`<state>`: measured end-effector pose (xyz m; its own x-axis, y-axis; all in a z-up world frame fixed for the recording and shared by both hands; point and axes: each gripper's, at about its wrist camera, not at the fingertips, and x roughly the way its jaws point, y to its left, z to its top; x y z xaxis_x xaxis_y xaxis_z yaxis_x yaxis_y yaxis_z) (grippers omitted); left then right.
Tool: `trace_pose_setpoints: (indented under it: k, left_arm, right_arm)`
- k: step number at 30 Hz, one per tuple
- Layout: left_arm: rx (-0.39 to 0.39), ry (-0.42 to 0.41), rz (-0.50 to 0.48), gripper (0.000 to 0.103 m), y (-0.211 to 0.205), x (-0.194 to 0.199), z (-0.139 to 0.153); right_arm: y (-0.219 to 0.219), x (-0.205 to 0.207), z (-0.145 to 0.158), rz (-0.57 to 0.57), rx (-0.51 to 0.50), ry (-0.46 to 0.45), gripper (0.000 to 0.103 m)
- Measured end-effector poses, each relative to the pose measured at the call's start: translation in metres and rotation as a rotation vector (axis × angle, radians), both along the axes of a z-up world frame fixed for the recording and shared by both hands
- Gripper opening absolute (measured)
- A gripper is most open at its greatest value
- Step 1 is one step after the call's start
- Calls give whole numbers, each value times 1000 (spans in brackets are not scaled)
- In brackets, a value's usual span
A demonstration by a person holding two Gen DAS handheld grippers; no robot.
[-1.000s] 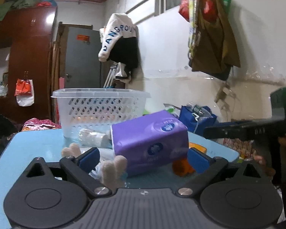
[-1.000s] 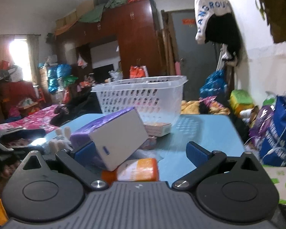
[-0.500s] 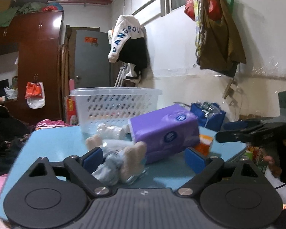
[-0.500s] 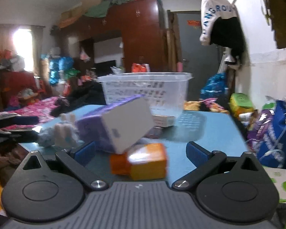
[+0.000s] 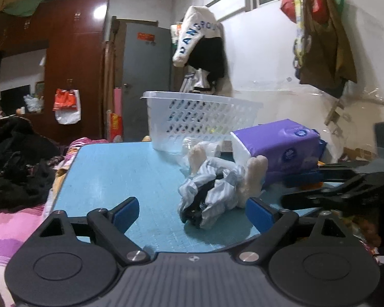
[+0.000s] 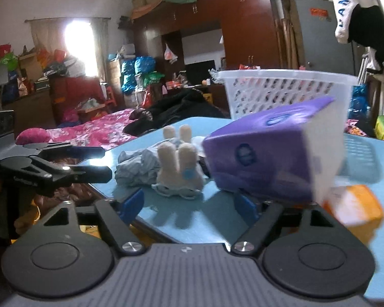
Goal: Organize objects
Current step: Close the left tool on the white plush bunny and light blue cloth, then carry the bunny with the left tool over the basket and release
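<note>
A blue table (image 5: 130, 176) holds a white perforated basket (image 5: 202, 120), a purple tissue pack (image 5: 281, 148), a crumpled striped cloth (image 5: 212, 192) with a beige plush toy (image 5: 253, 176), and an orange packet (image 6: 353, 207). My left gripper (image 5: 192, 212) is open and empty, just short of the cloth. My right gripper (image 6: 192, 204) is open and empty at the table edge, facing the plush toy (image 6: 179, 163) and the tissue pack (image 6: 268, 153). The right gripper's fingers (image 5: 320, 194) show at the right of the left wrist view. The basket (image 6: 286, 89) stands behind the pack.
A bed with pink bedding (image 6: 94, 130) and dark clothes (image 5: 18, 168) lies left of the table. Brown wardrobes (image 5: 71, 71) and a grey door (image 5: 146, 81) stand behind. Bags (image 5: 322, 38) hang on the white wall at the right.
Both grippers have pulled back and swung left. The cloth and plush toy now sit ahead of the left gripper instead of the tissue pack. The right gripper's view has shifted off the orange packet.
</note>
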<state>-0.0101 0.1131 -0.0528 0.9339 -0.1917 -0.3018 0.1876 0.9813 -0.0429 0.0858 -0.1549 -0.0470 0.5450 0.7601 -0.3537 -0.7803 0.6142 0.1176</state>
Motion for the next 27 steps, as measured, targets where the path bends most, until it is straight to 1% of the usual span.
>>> trace_pose_setpoints:
  k: [3, 4, 5, 7, 9, 10, 11, 12, 13, 14, 15, 16, 21, 27]
  left_arm:
    - [13, -6, -46, 93, -1, 2, -4]
    - [17, -5, -59, 91, -3, 4, -6]
    - [18, -2, -63, 89, -3, 7, -8]
    - [1, 15, -68, 79, -3, 15, -12]
    - [-10, 31, -73, 73, -2, 22, -17]
    - [-12, 32, -69, 68, -1, 24, -18]
    - [-11, 26, -63, 65, -1, 24, -19]
    - [-16, 22, -62, 60, 1, 24, -19]
    - [-27, 22, -71, 55, 2, 25, -18]
    - [-35, 23, -80, 52, 4, 24, -18]
    - [-36, 22, -87, 46, 4, 25, -19]
    - [-36, 18, -88, 43, 4, 25, -19]
    - [-18, -4, -86, 41, 0, 23, -18]
    - [24, -62, -89, 38, -8, 6, -5]
  right_arm:
    - [8, 3, -1, 2, 15, 11, 70]
    - [7, 4, 0, -6, 27, 13, 66]
    - [8, 5, 0, -12, 33, 12, 65]
    - [8, 7, 1, -22, 37, 20, 65]
    - [10, 7, -1, -23, 37, 23, 65]
    - [11, 7, -2, -24, 38, 22, 63]
    - [11, 8, -2, -24, 37, 21, 62]
    - [11, 8, -3, -24, 36, 18, 62]
    - [13, 8, -3, -25, 36, 16, 61]
    - [13, 8, -3, -22, 36, 17, 59]
    - [14, 8, -4, -22, 44, 15, 57]
    - [14, 9, -4, -24, 43, 12, 55]
    - [20, 4, -6, -23, 11, -43, 49]
    - [19, -7, 1, -6, 34, -101, 47]
